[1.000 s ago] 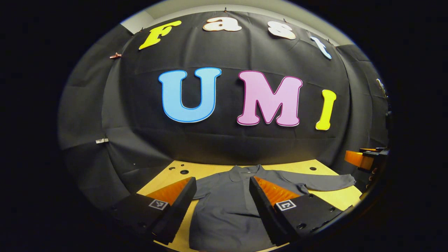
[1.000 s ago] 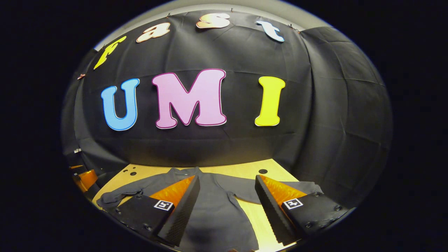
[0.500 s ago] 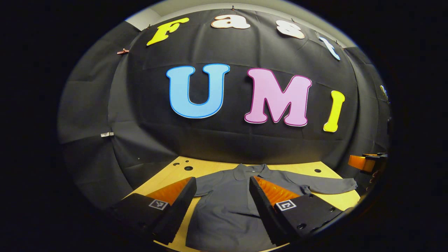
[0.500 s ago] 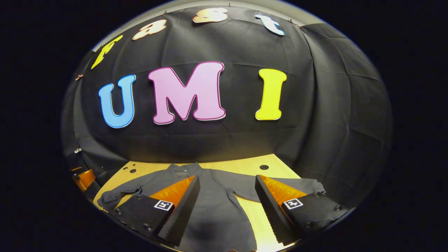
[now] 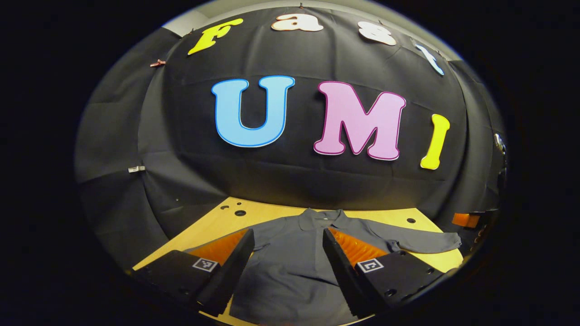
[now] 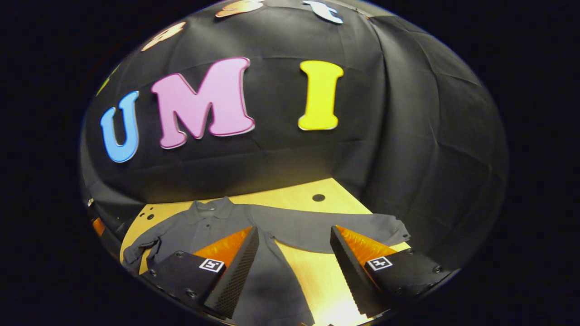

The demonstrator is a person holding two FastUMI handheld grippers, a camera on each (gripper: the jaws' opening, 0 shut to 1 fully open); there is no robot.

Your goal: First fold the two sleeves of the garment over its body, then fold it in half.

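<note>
The gray shirt [image 5: 294, 267] lies flat on the wooden table [image 5: 213, 226], front side up, with its collar [image 5: 324, 217] pointing to the black cloth wall [image 5: 294, 181]. In the right gripper view you see the same shirt [image 6: 199, 231] on the table [image 6: 299, 199], and both of its long sleeves are spread out to the sides. One sleeve [image 6: 331, 228] reaches far across the table to the right side of that view, and its cuff [image 6: 398, 233] lies near the table's edge. The other sleeve [image 6: 140, 244] lies bunched and a bit wrinkled at the left side. No sleeve is folded over the body yet.

Your left gripper [image 5: 287, 260] hangs over the body of the shirt. Its two fingers are wide apart and they hold nothing. Your right gripper [image 6: 294, 262] is up over the table too, next to the long sleeve. Its fingers are also wide apart, with bare table and a bit of sleeve between them. In the left gripper view, a small part of your right gripper [image 5: 469, 220] peeks in at the far right edge.
</note>
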